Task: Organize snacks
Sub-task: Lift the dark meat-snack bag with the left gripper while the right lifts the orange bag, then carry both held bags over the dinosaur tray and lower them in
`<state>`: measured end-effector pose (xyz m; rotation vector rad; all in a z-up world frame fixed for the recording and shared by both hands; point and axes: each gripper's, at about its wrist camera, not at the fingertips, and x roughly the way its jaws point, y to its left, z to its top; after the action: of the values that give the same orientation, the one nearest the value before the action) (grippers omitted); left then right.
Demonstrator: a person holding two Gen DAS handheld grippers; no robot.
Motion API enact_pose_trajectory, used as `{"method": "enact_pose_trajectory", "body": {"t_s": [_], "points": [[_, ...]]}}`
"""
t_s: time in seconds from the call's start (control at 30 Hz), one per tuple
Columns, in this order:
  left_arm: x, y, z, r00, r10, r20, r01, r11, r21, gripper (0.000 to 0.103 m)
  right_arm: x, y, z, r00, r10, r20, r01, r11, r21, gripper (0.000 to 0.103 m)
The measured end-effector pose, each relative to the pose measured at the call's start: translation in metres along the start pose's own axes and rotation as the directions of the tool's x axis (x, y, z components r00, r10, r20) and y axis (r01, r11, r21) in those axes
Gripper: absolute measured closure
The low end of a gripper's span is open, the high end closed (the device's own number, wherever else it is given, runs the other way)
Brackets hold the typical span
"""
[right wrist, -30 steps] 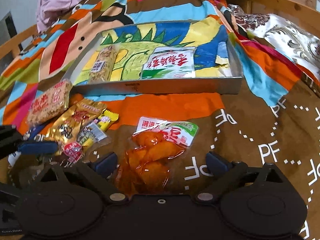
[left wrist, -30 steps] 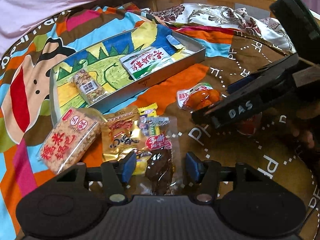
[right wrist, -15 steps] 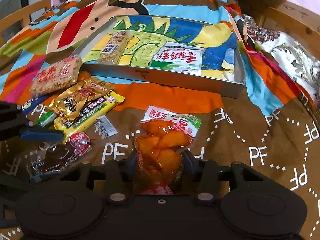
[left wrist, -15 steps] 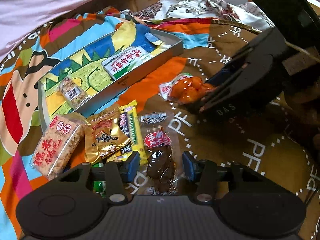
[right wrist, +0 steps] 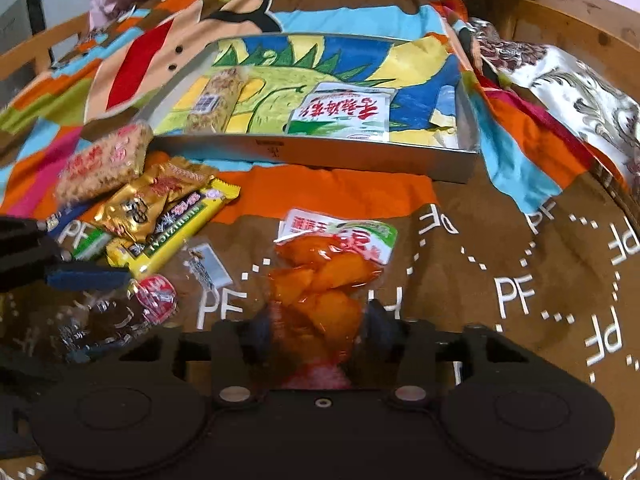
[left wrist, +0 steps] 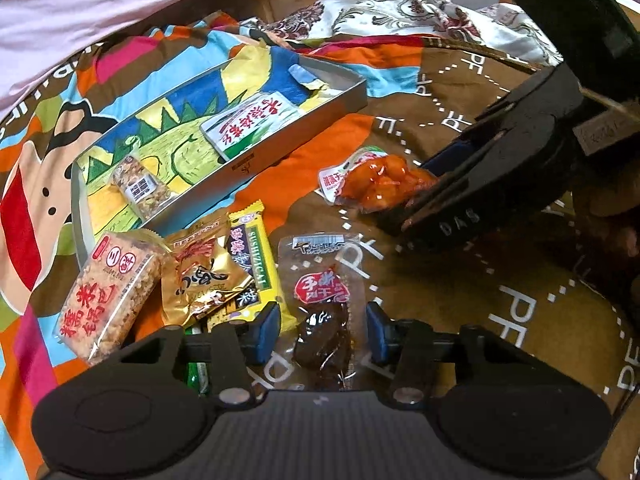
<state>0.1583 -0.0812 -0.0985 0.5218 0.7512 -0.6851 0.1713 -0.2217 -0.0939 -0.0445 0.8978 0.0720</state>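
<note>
A clear pack of dark dried snack [left wrist: 324,332] lies between my left gripper's [left wrist: 322,328] blue pads, which touch its sides. My right gripper [right wrist: 318,332] has its jaws closing on an orange snack pack [right wrist: 324,280], and the pads press its lower end. In the left wrist view that orange snack pack [left wrist: 380,184] sticks out of the right gripper's fingertips [left wrist: 404,220]. Behind them a silver tray [right wrist: 320,150] holds a white-and-green pack [right wrist: 344,110] and a grain bar [right wrist: 214,102].
Left of the grippers lie a rice cracker pack [left wrist: 104,296], a gold pack [left wrist: 200,276] and a yellow bar [left wrist: 256,264], overlapping. Everything rests on a colourful cartoon blanket [right wrist: 500,288]. A wooden bed frame [right wrist: 568,36] and a patterned cloth [right wrist: 580,92] sit behind on the right.
The right jaws came together from wide open onto the orange pack. The left jaws narrowed around the dark snack pack. Both views shifted a little.
</note>
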Motion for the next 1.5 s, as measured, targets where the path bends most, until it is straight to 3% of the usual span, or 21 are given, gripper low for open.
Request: {"method": "enact_pose_trajectory", "body": {"t_s": [0.17, 0.4, 0.63, 0.77, 1.0, 1.5], "points": [[-0.01, -0.001, -0.001, 1.0, -0.01, 0.029, 0.01, 1.0, -0.01, 0.054, -0.013, 0.007, -0.007, 0.998, -0.049, 0.05, 0.052, 0.997, -0.054, 0.056], [-0.03, 0.009, 0.003, 0.989, 0.067, 0.132, -0.058, 0.996, -0.069, 0.054, -0.03, 0.018, -0.006, 0.977, -0.112, 0.183, 0.139, 0.981, -0.138, 0.06], [-0.035, 0.025, 0.007, 0.98, 0.113, 0.166, -0.086, 0.983, -0.159, 0.054, -0.023, 0.019, -0.008, 0.979, -0.112, 0.172, 0.137, 0.981, -0.14, 0.06], [-0.033, 0.026, 0.008, 0.98, 0.115, 0.165, -0.087, 0.982, -0.165, 0.054, -0.024, 0.02, -0.008, 0.973, -0.113, 0.203, 0.142, 0.98, -0.137, 0.06], [-0.033, 0.027, 0.007, 0.979, 0.11, 0.171, -0.081, 0.983, -0.166, 0.054, -0.016, 0.02, -0.011, 0.979, -0.12, 0.165, 0.143, 0.981, -0.133, 0.06], [-0.036, 0.028, 0.007, 0.976, 0.119, 0.182, -0.085, 0.979, -0.184, 0.054, -0.016, 0.03, -0.018, 0.957, -0.152, 0.248, 0.201, 0.962, -0.186, 0.06]]}}
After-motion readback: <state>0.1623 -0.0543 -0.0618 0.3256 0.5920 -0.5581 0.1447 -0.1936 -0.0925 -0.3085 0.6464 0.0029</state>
